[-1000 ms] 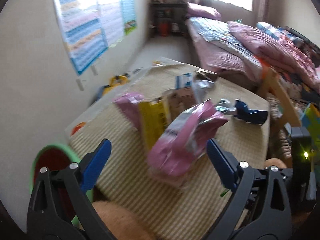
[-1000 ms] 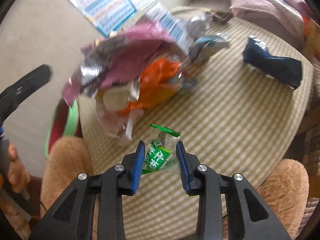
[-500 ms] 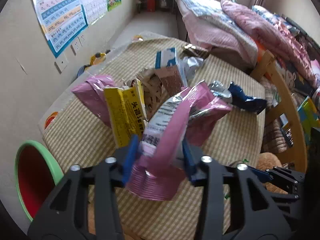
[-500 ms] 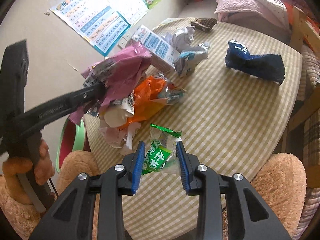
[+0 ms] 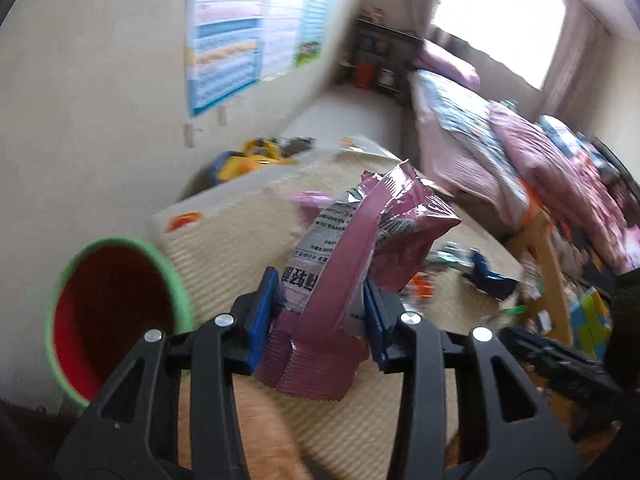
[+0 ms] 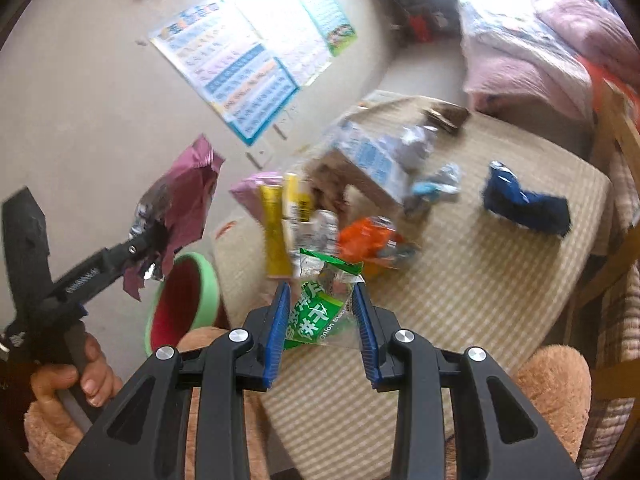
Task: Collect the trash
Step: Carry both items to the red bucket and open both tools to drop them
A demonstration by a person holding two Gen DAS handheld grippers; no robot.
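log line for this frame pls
left gripper: shut on pink wrapper | right gripper: shut on green wrapper | bin: open, beside table

glossy foil pouch (image 5: 360,248), seemingly woven tablecloth (image 6: 480,272)

I see a pink foil bag (image 5: 372,240) with a grey-white panel of dark print, and a green wrapper (image 6: 320,312) with white lettering. The bin (image 5: 120,312) is red inside with a light green rim. The tablecloth (image 6: 480,280) is beige-and-cream check. A dark blue packet (image 6: 524,200) and orange wrapper (image 6: 368,236) lie on it.
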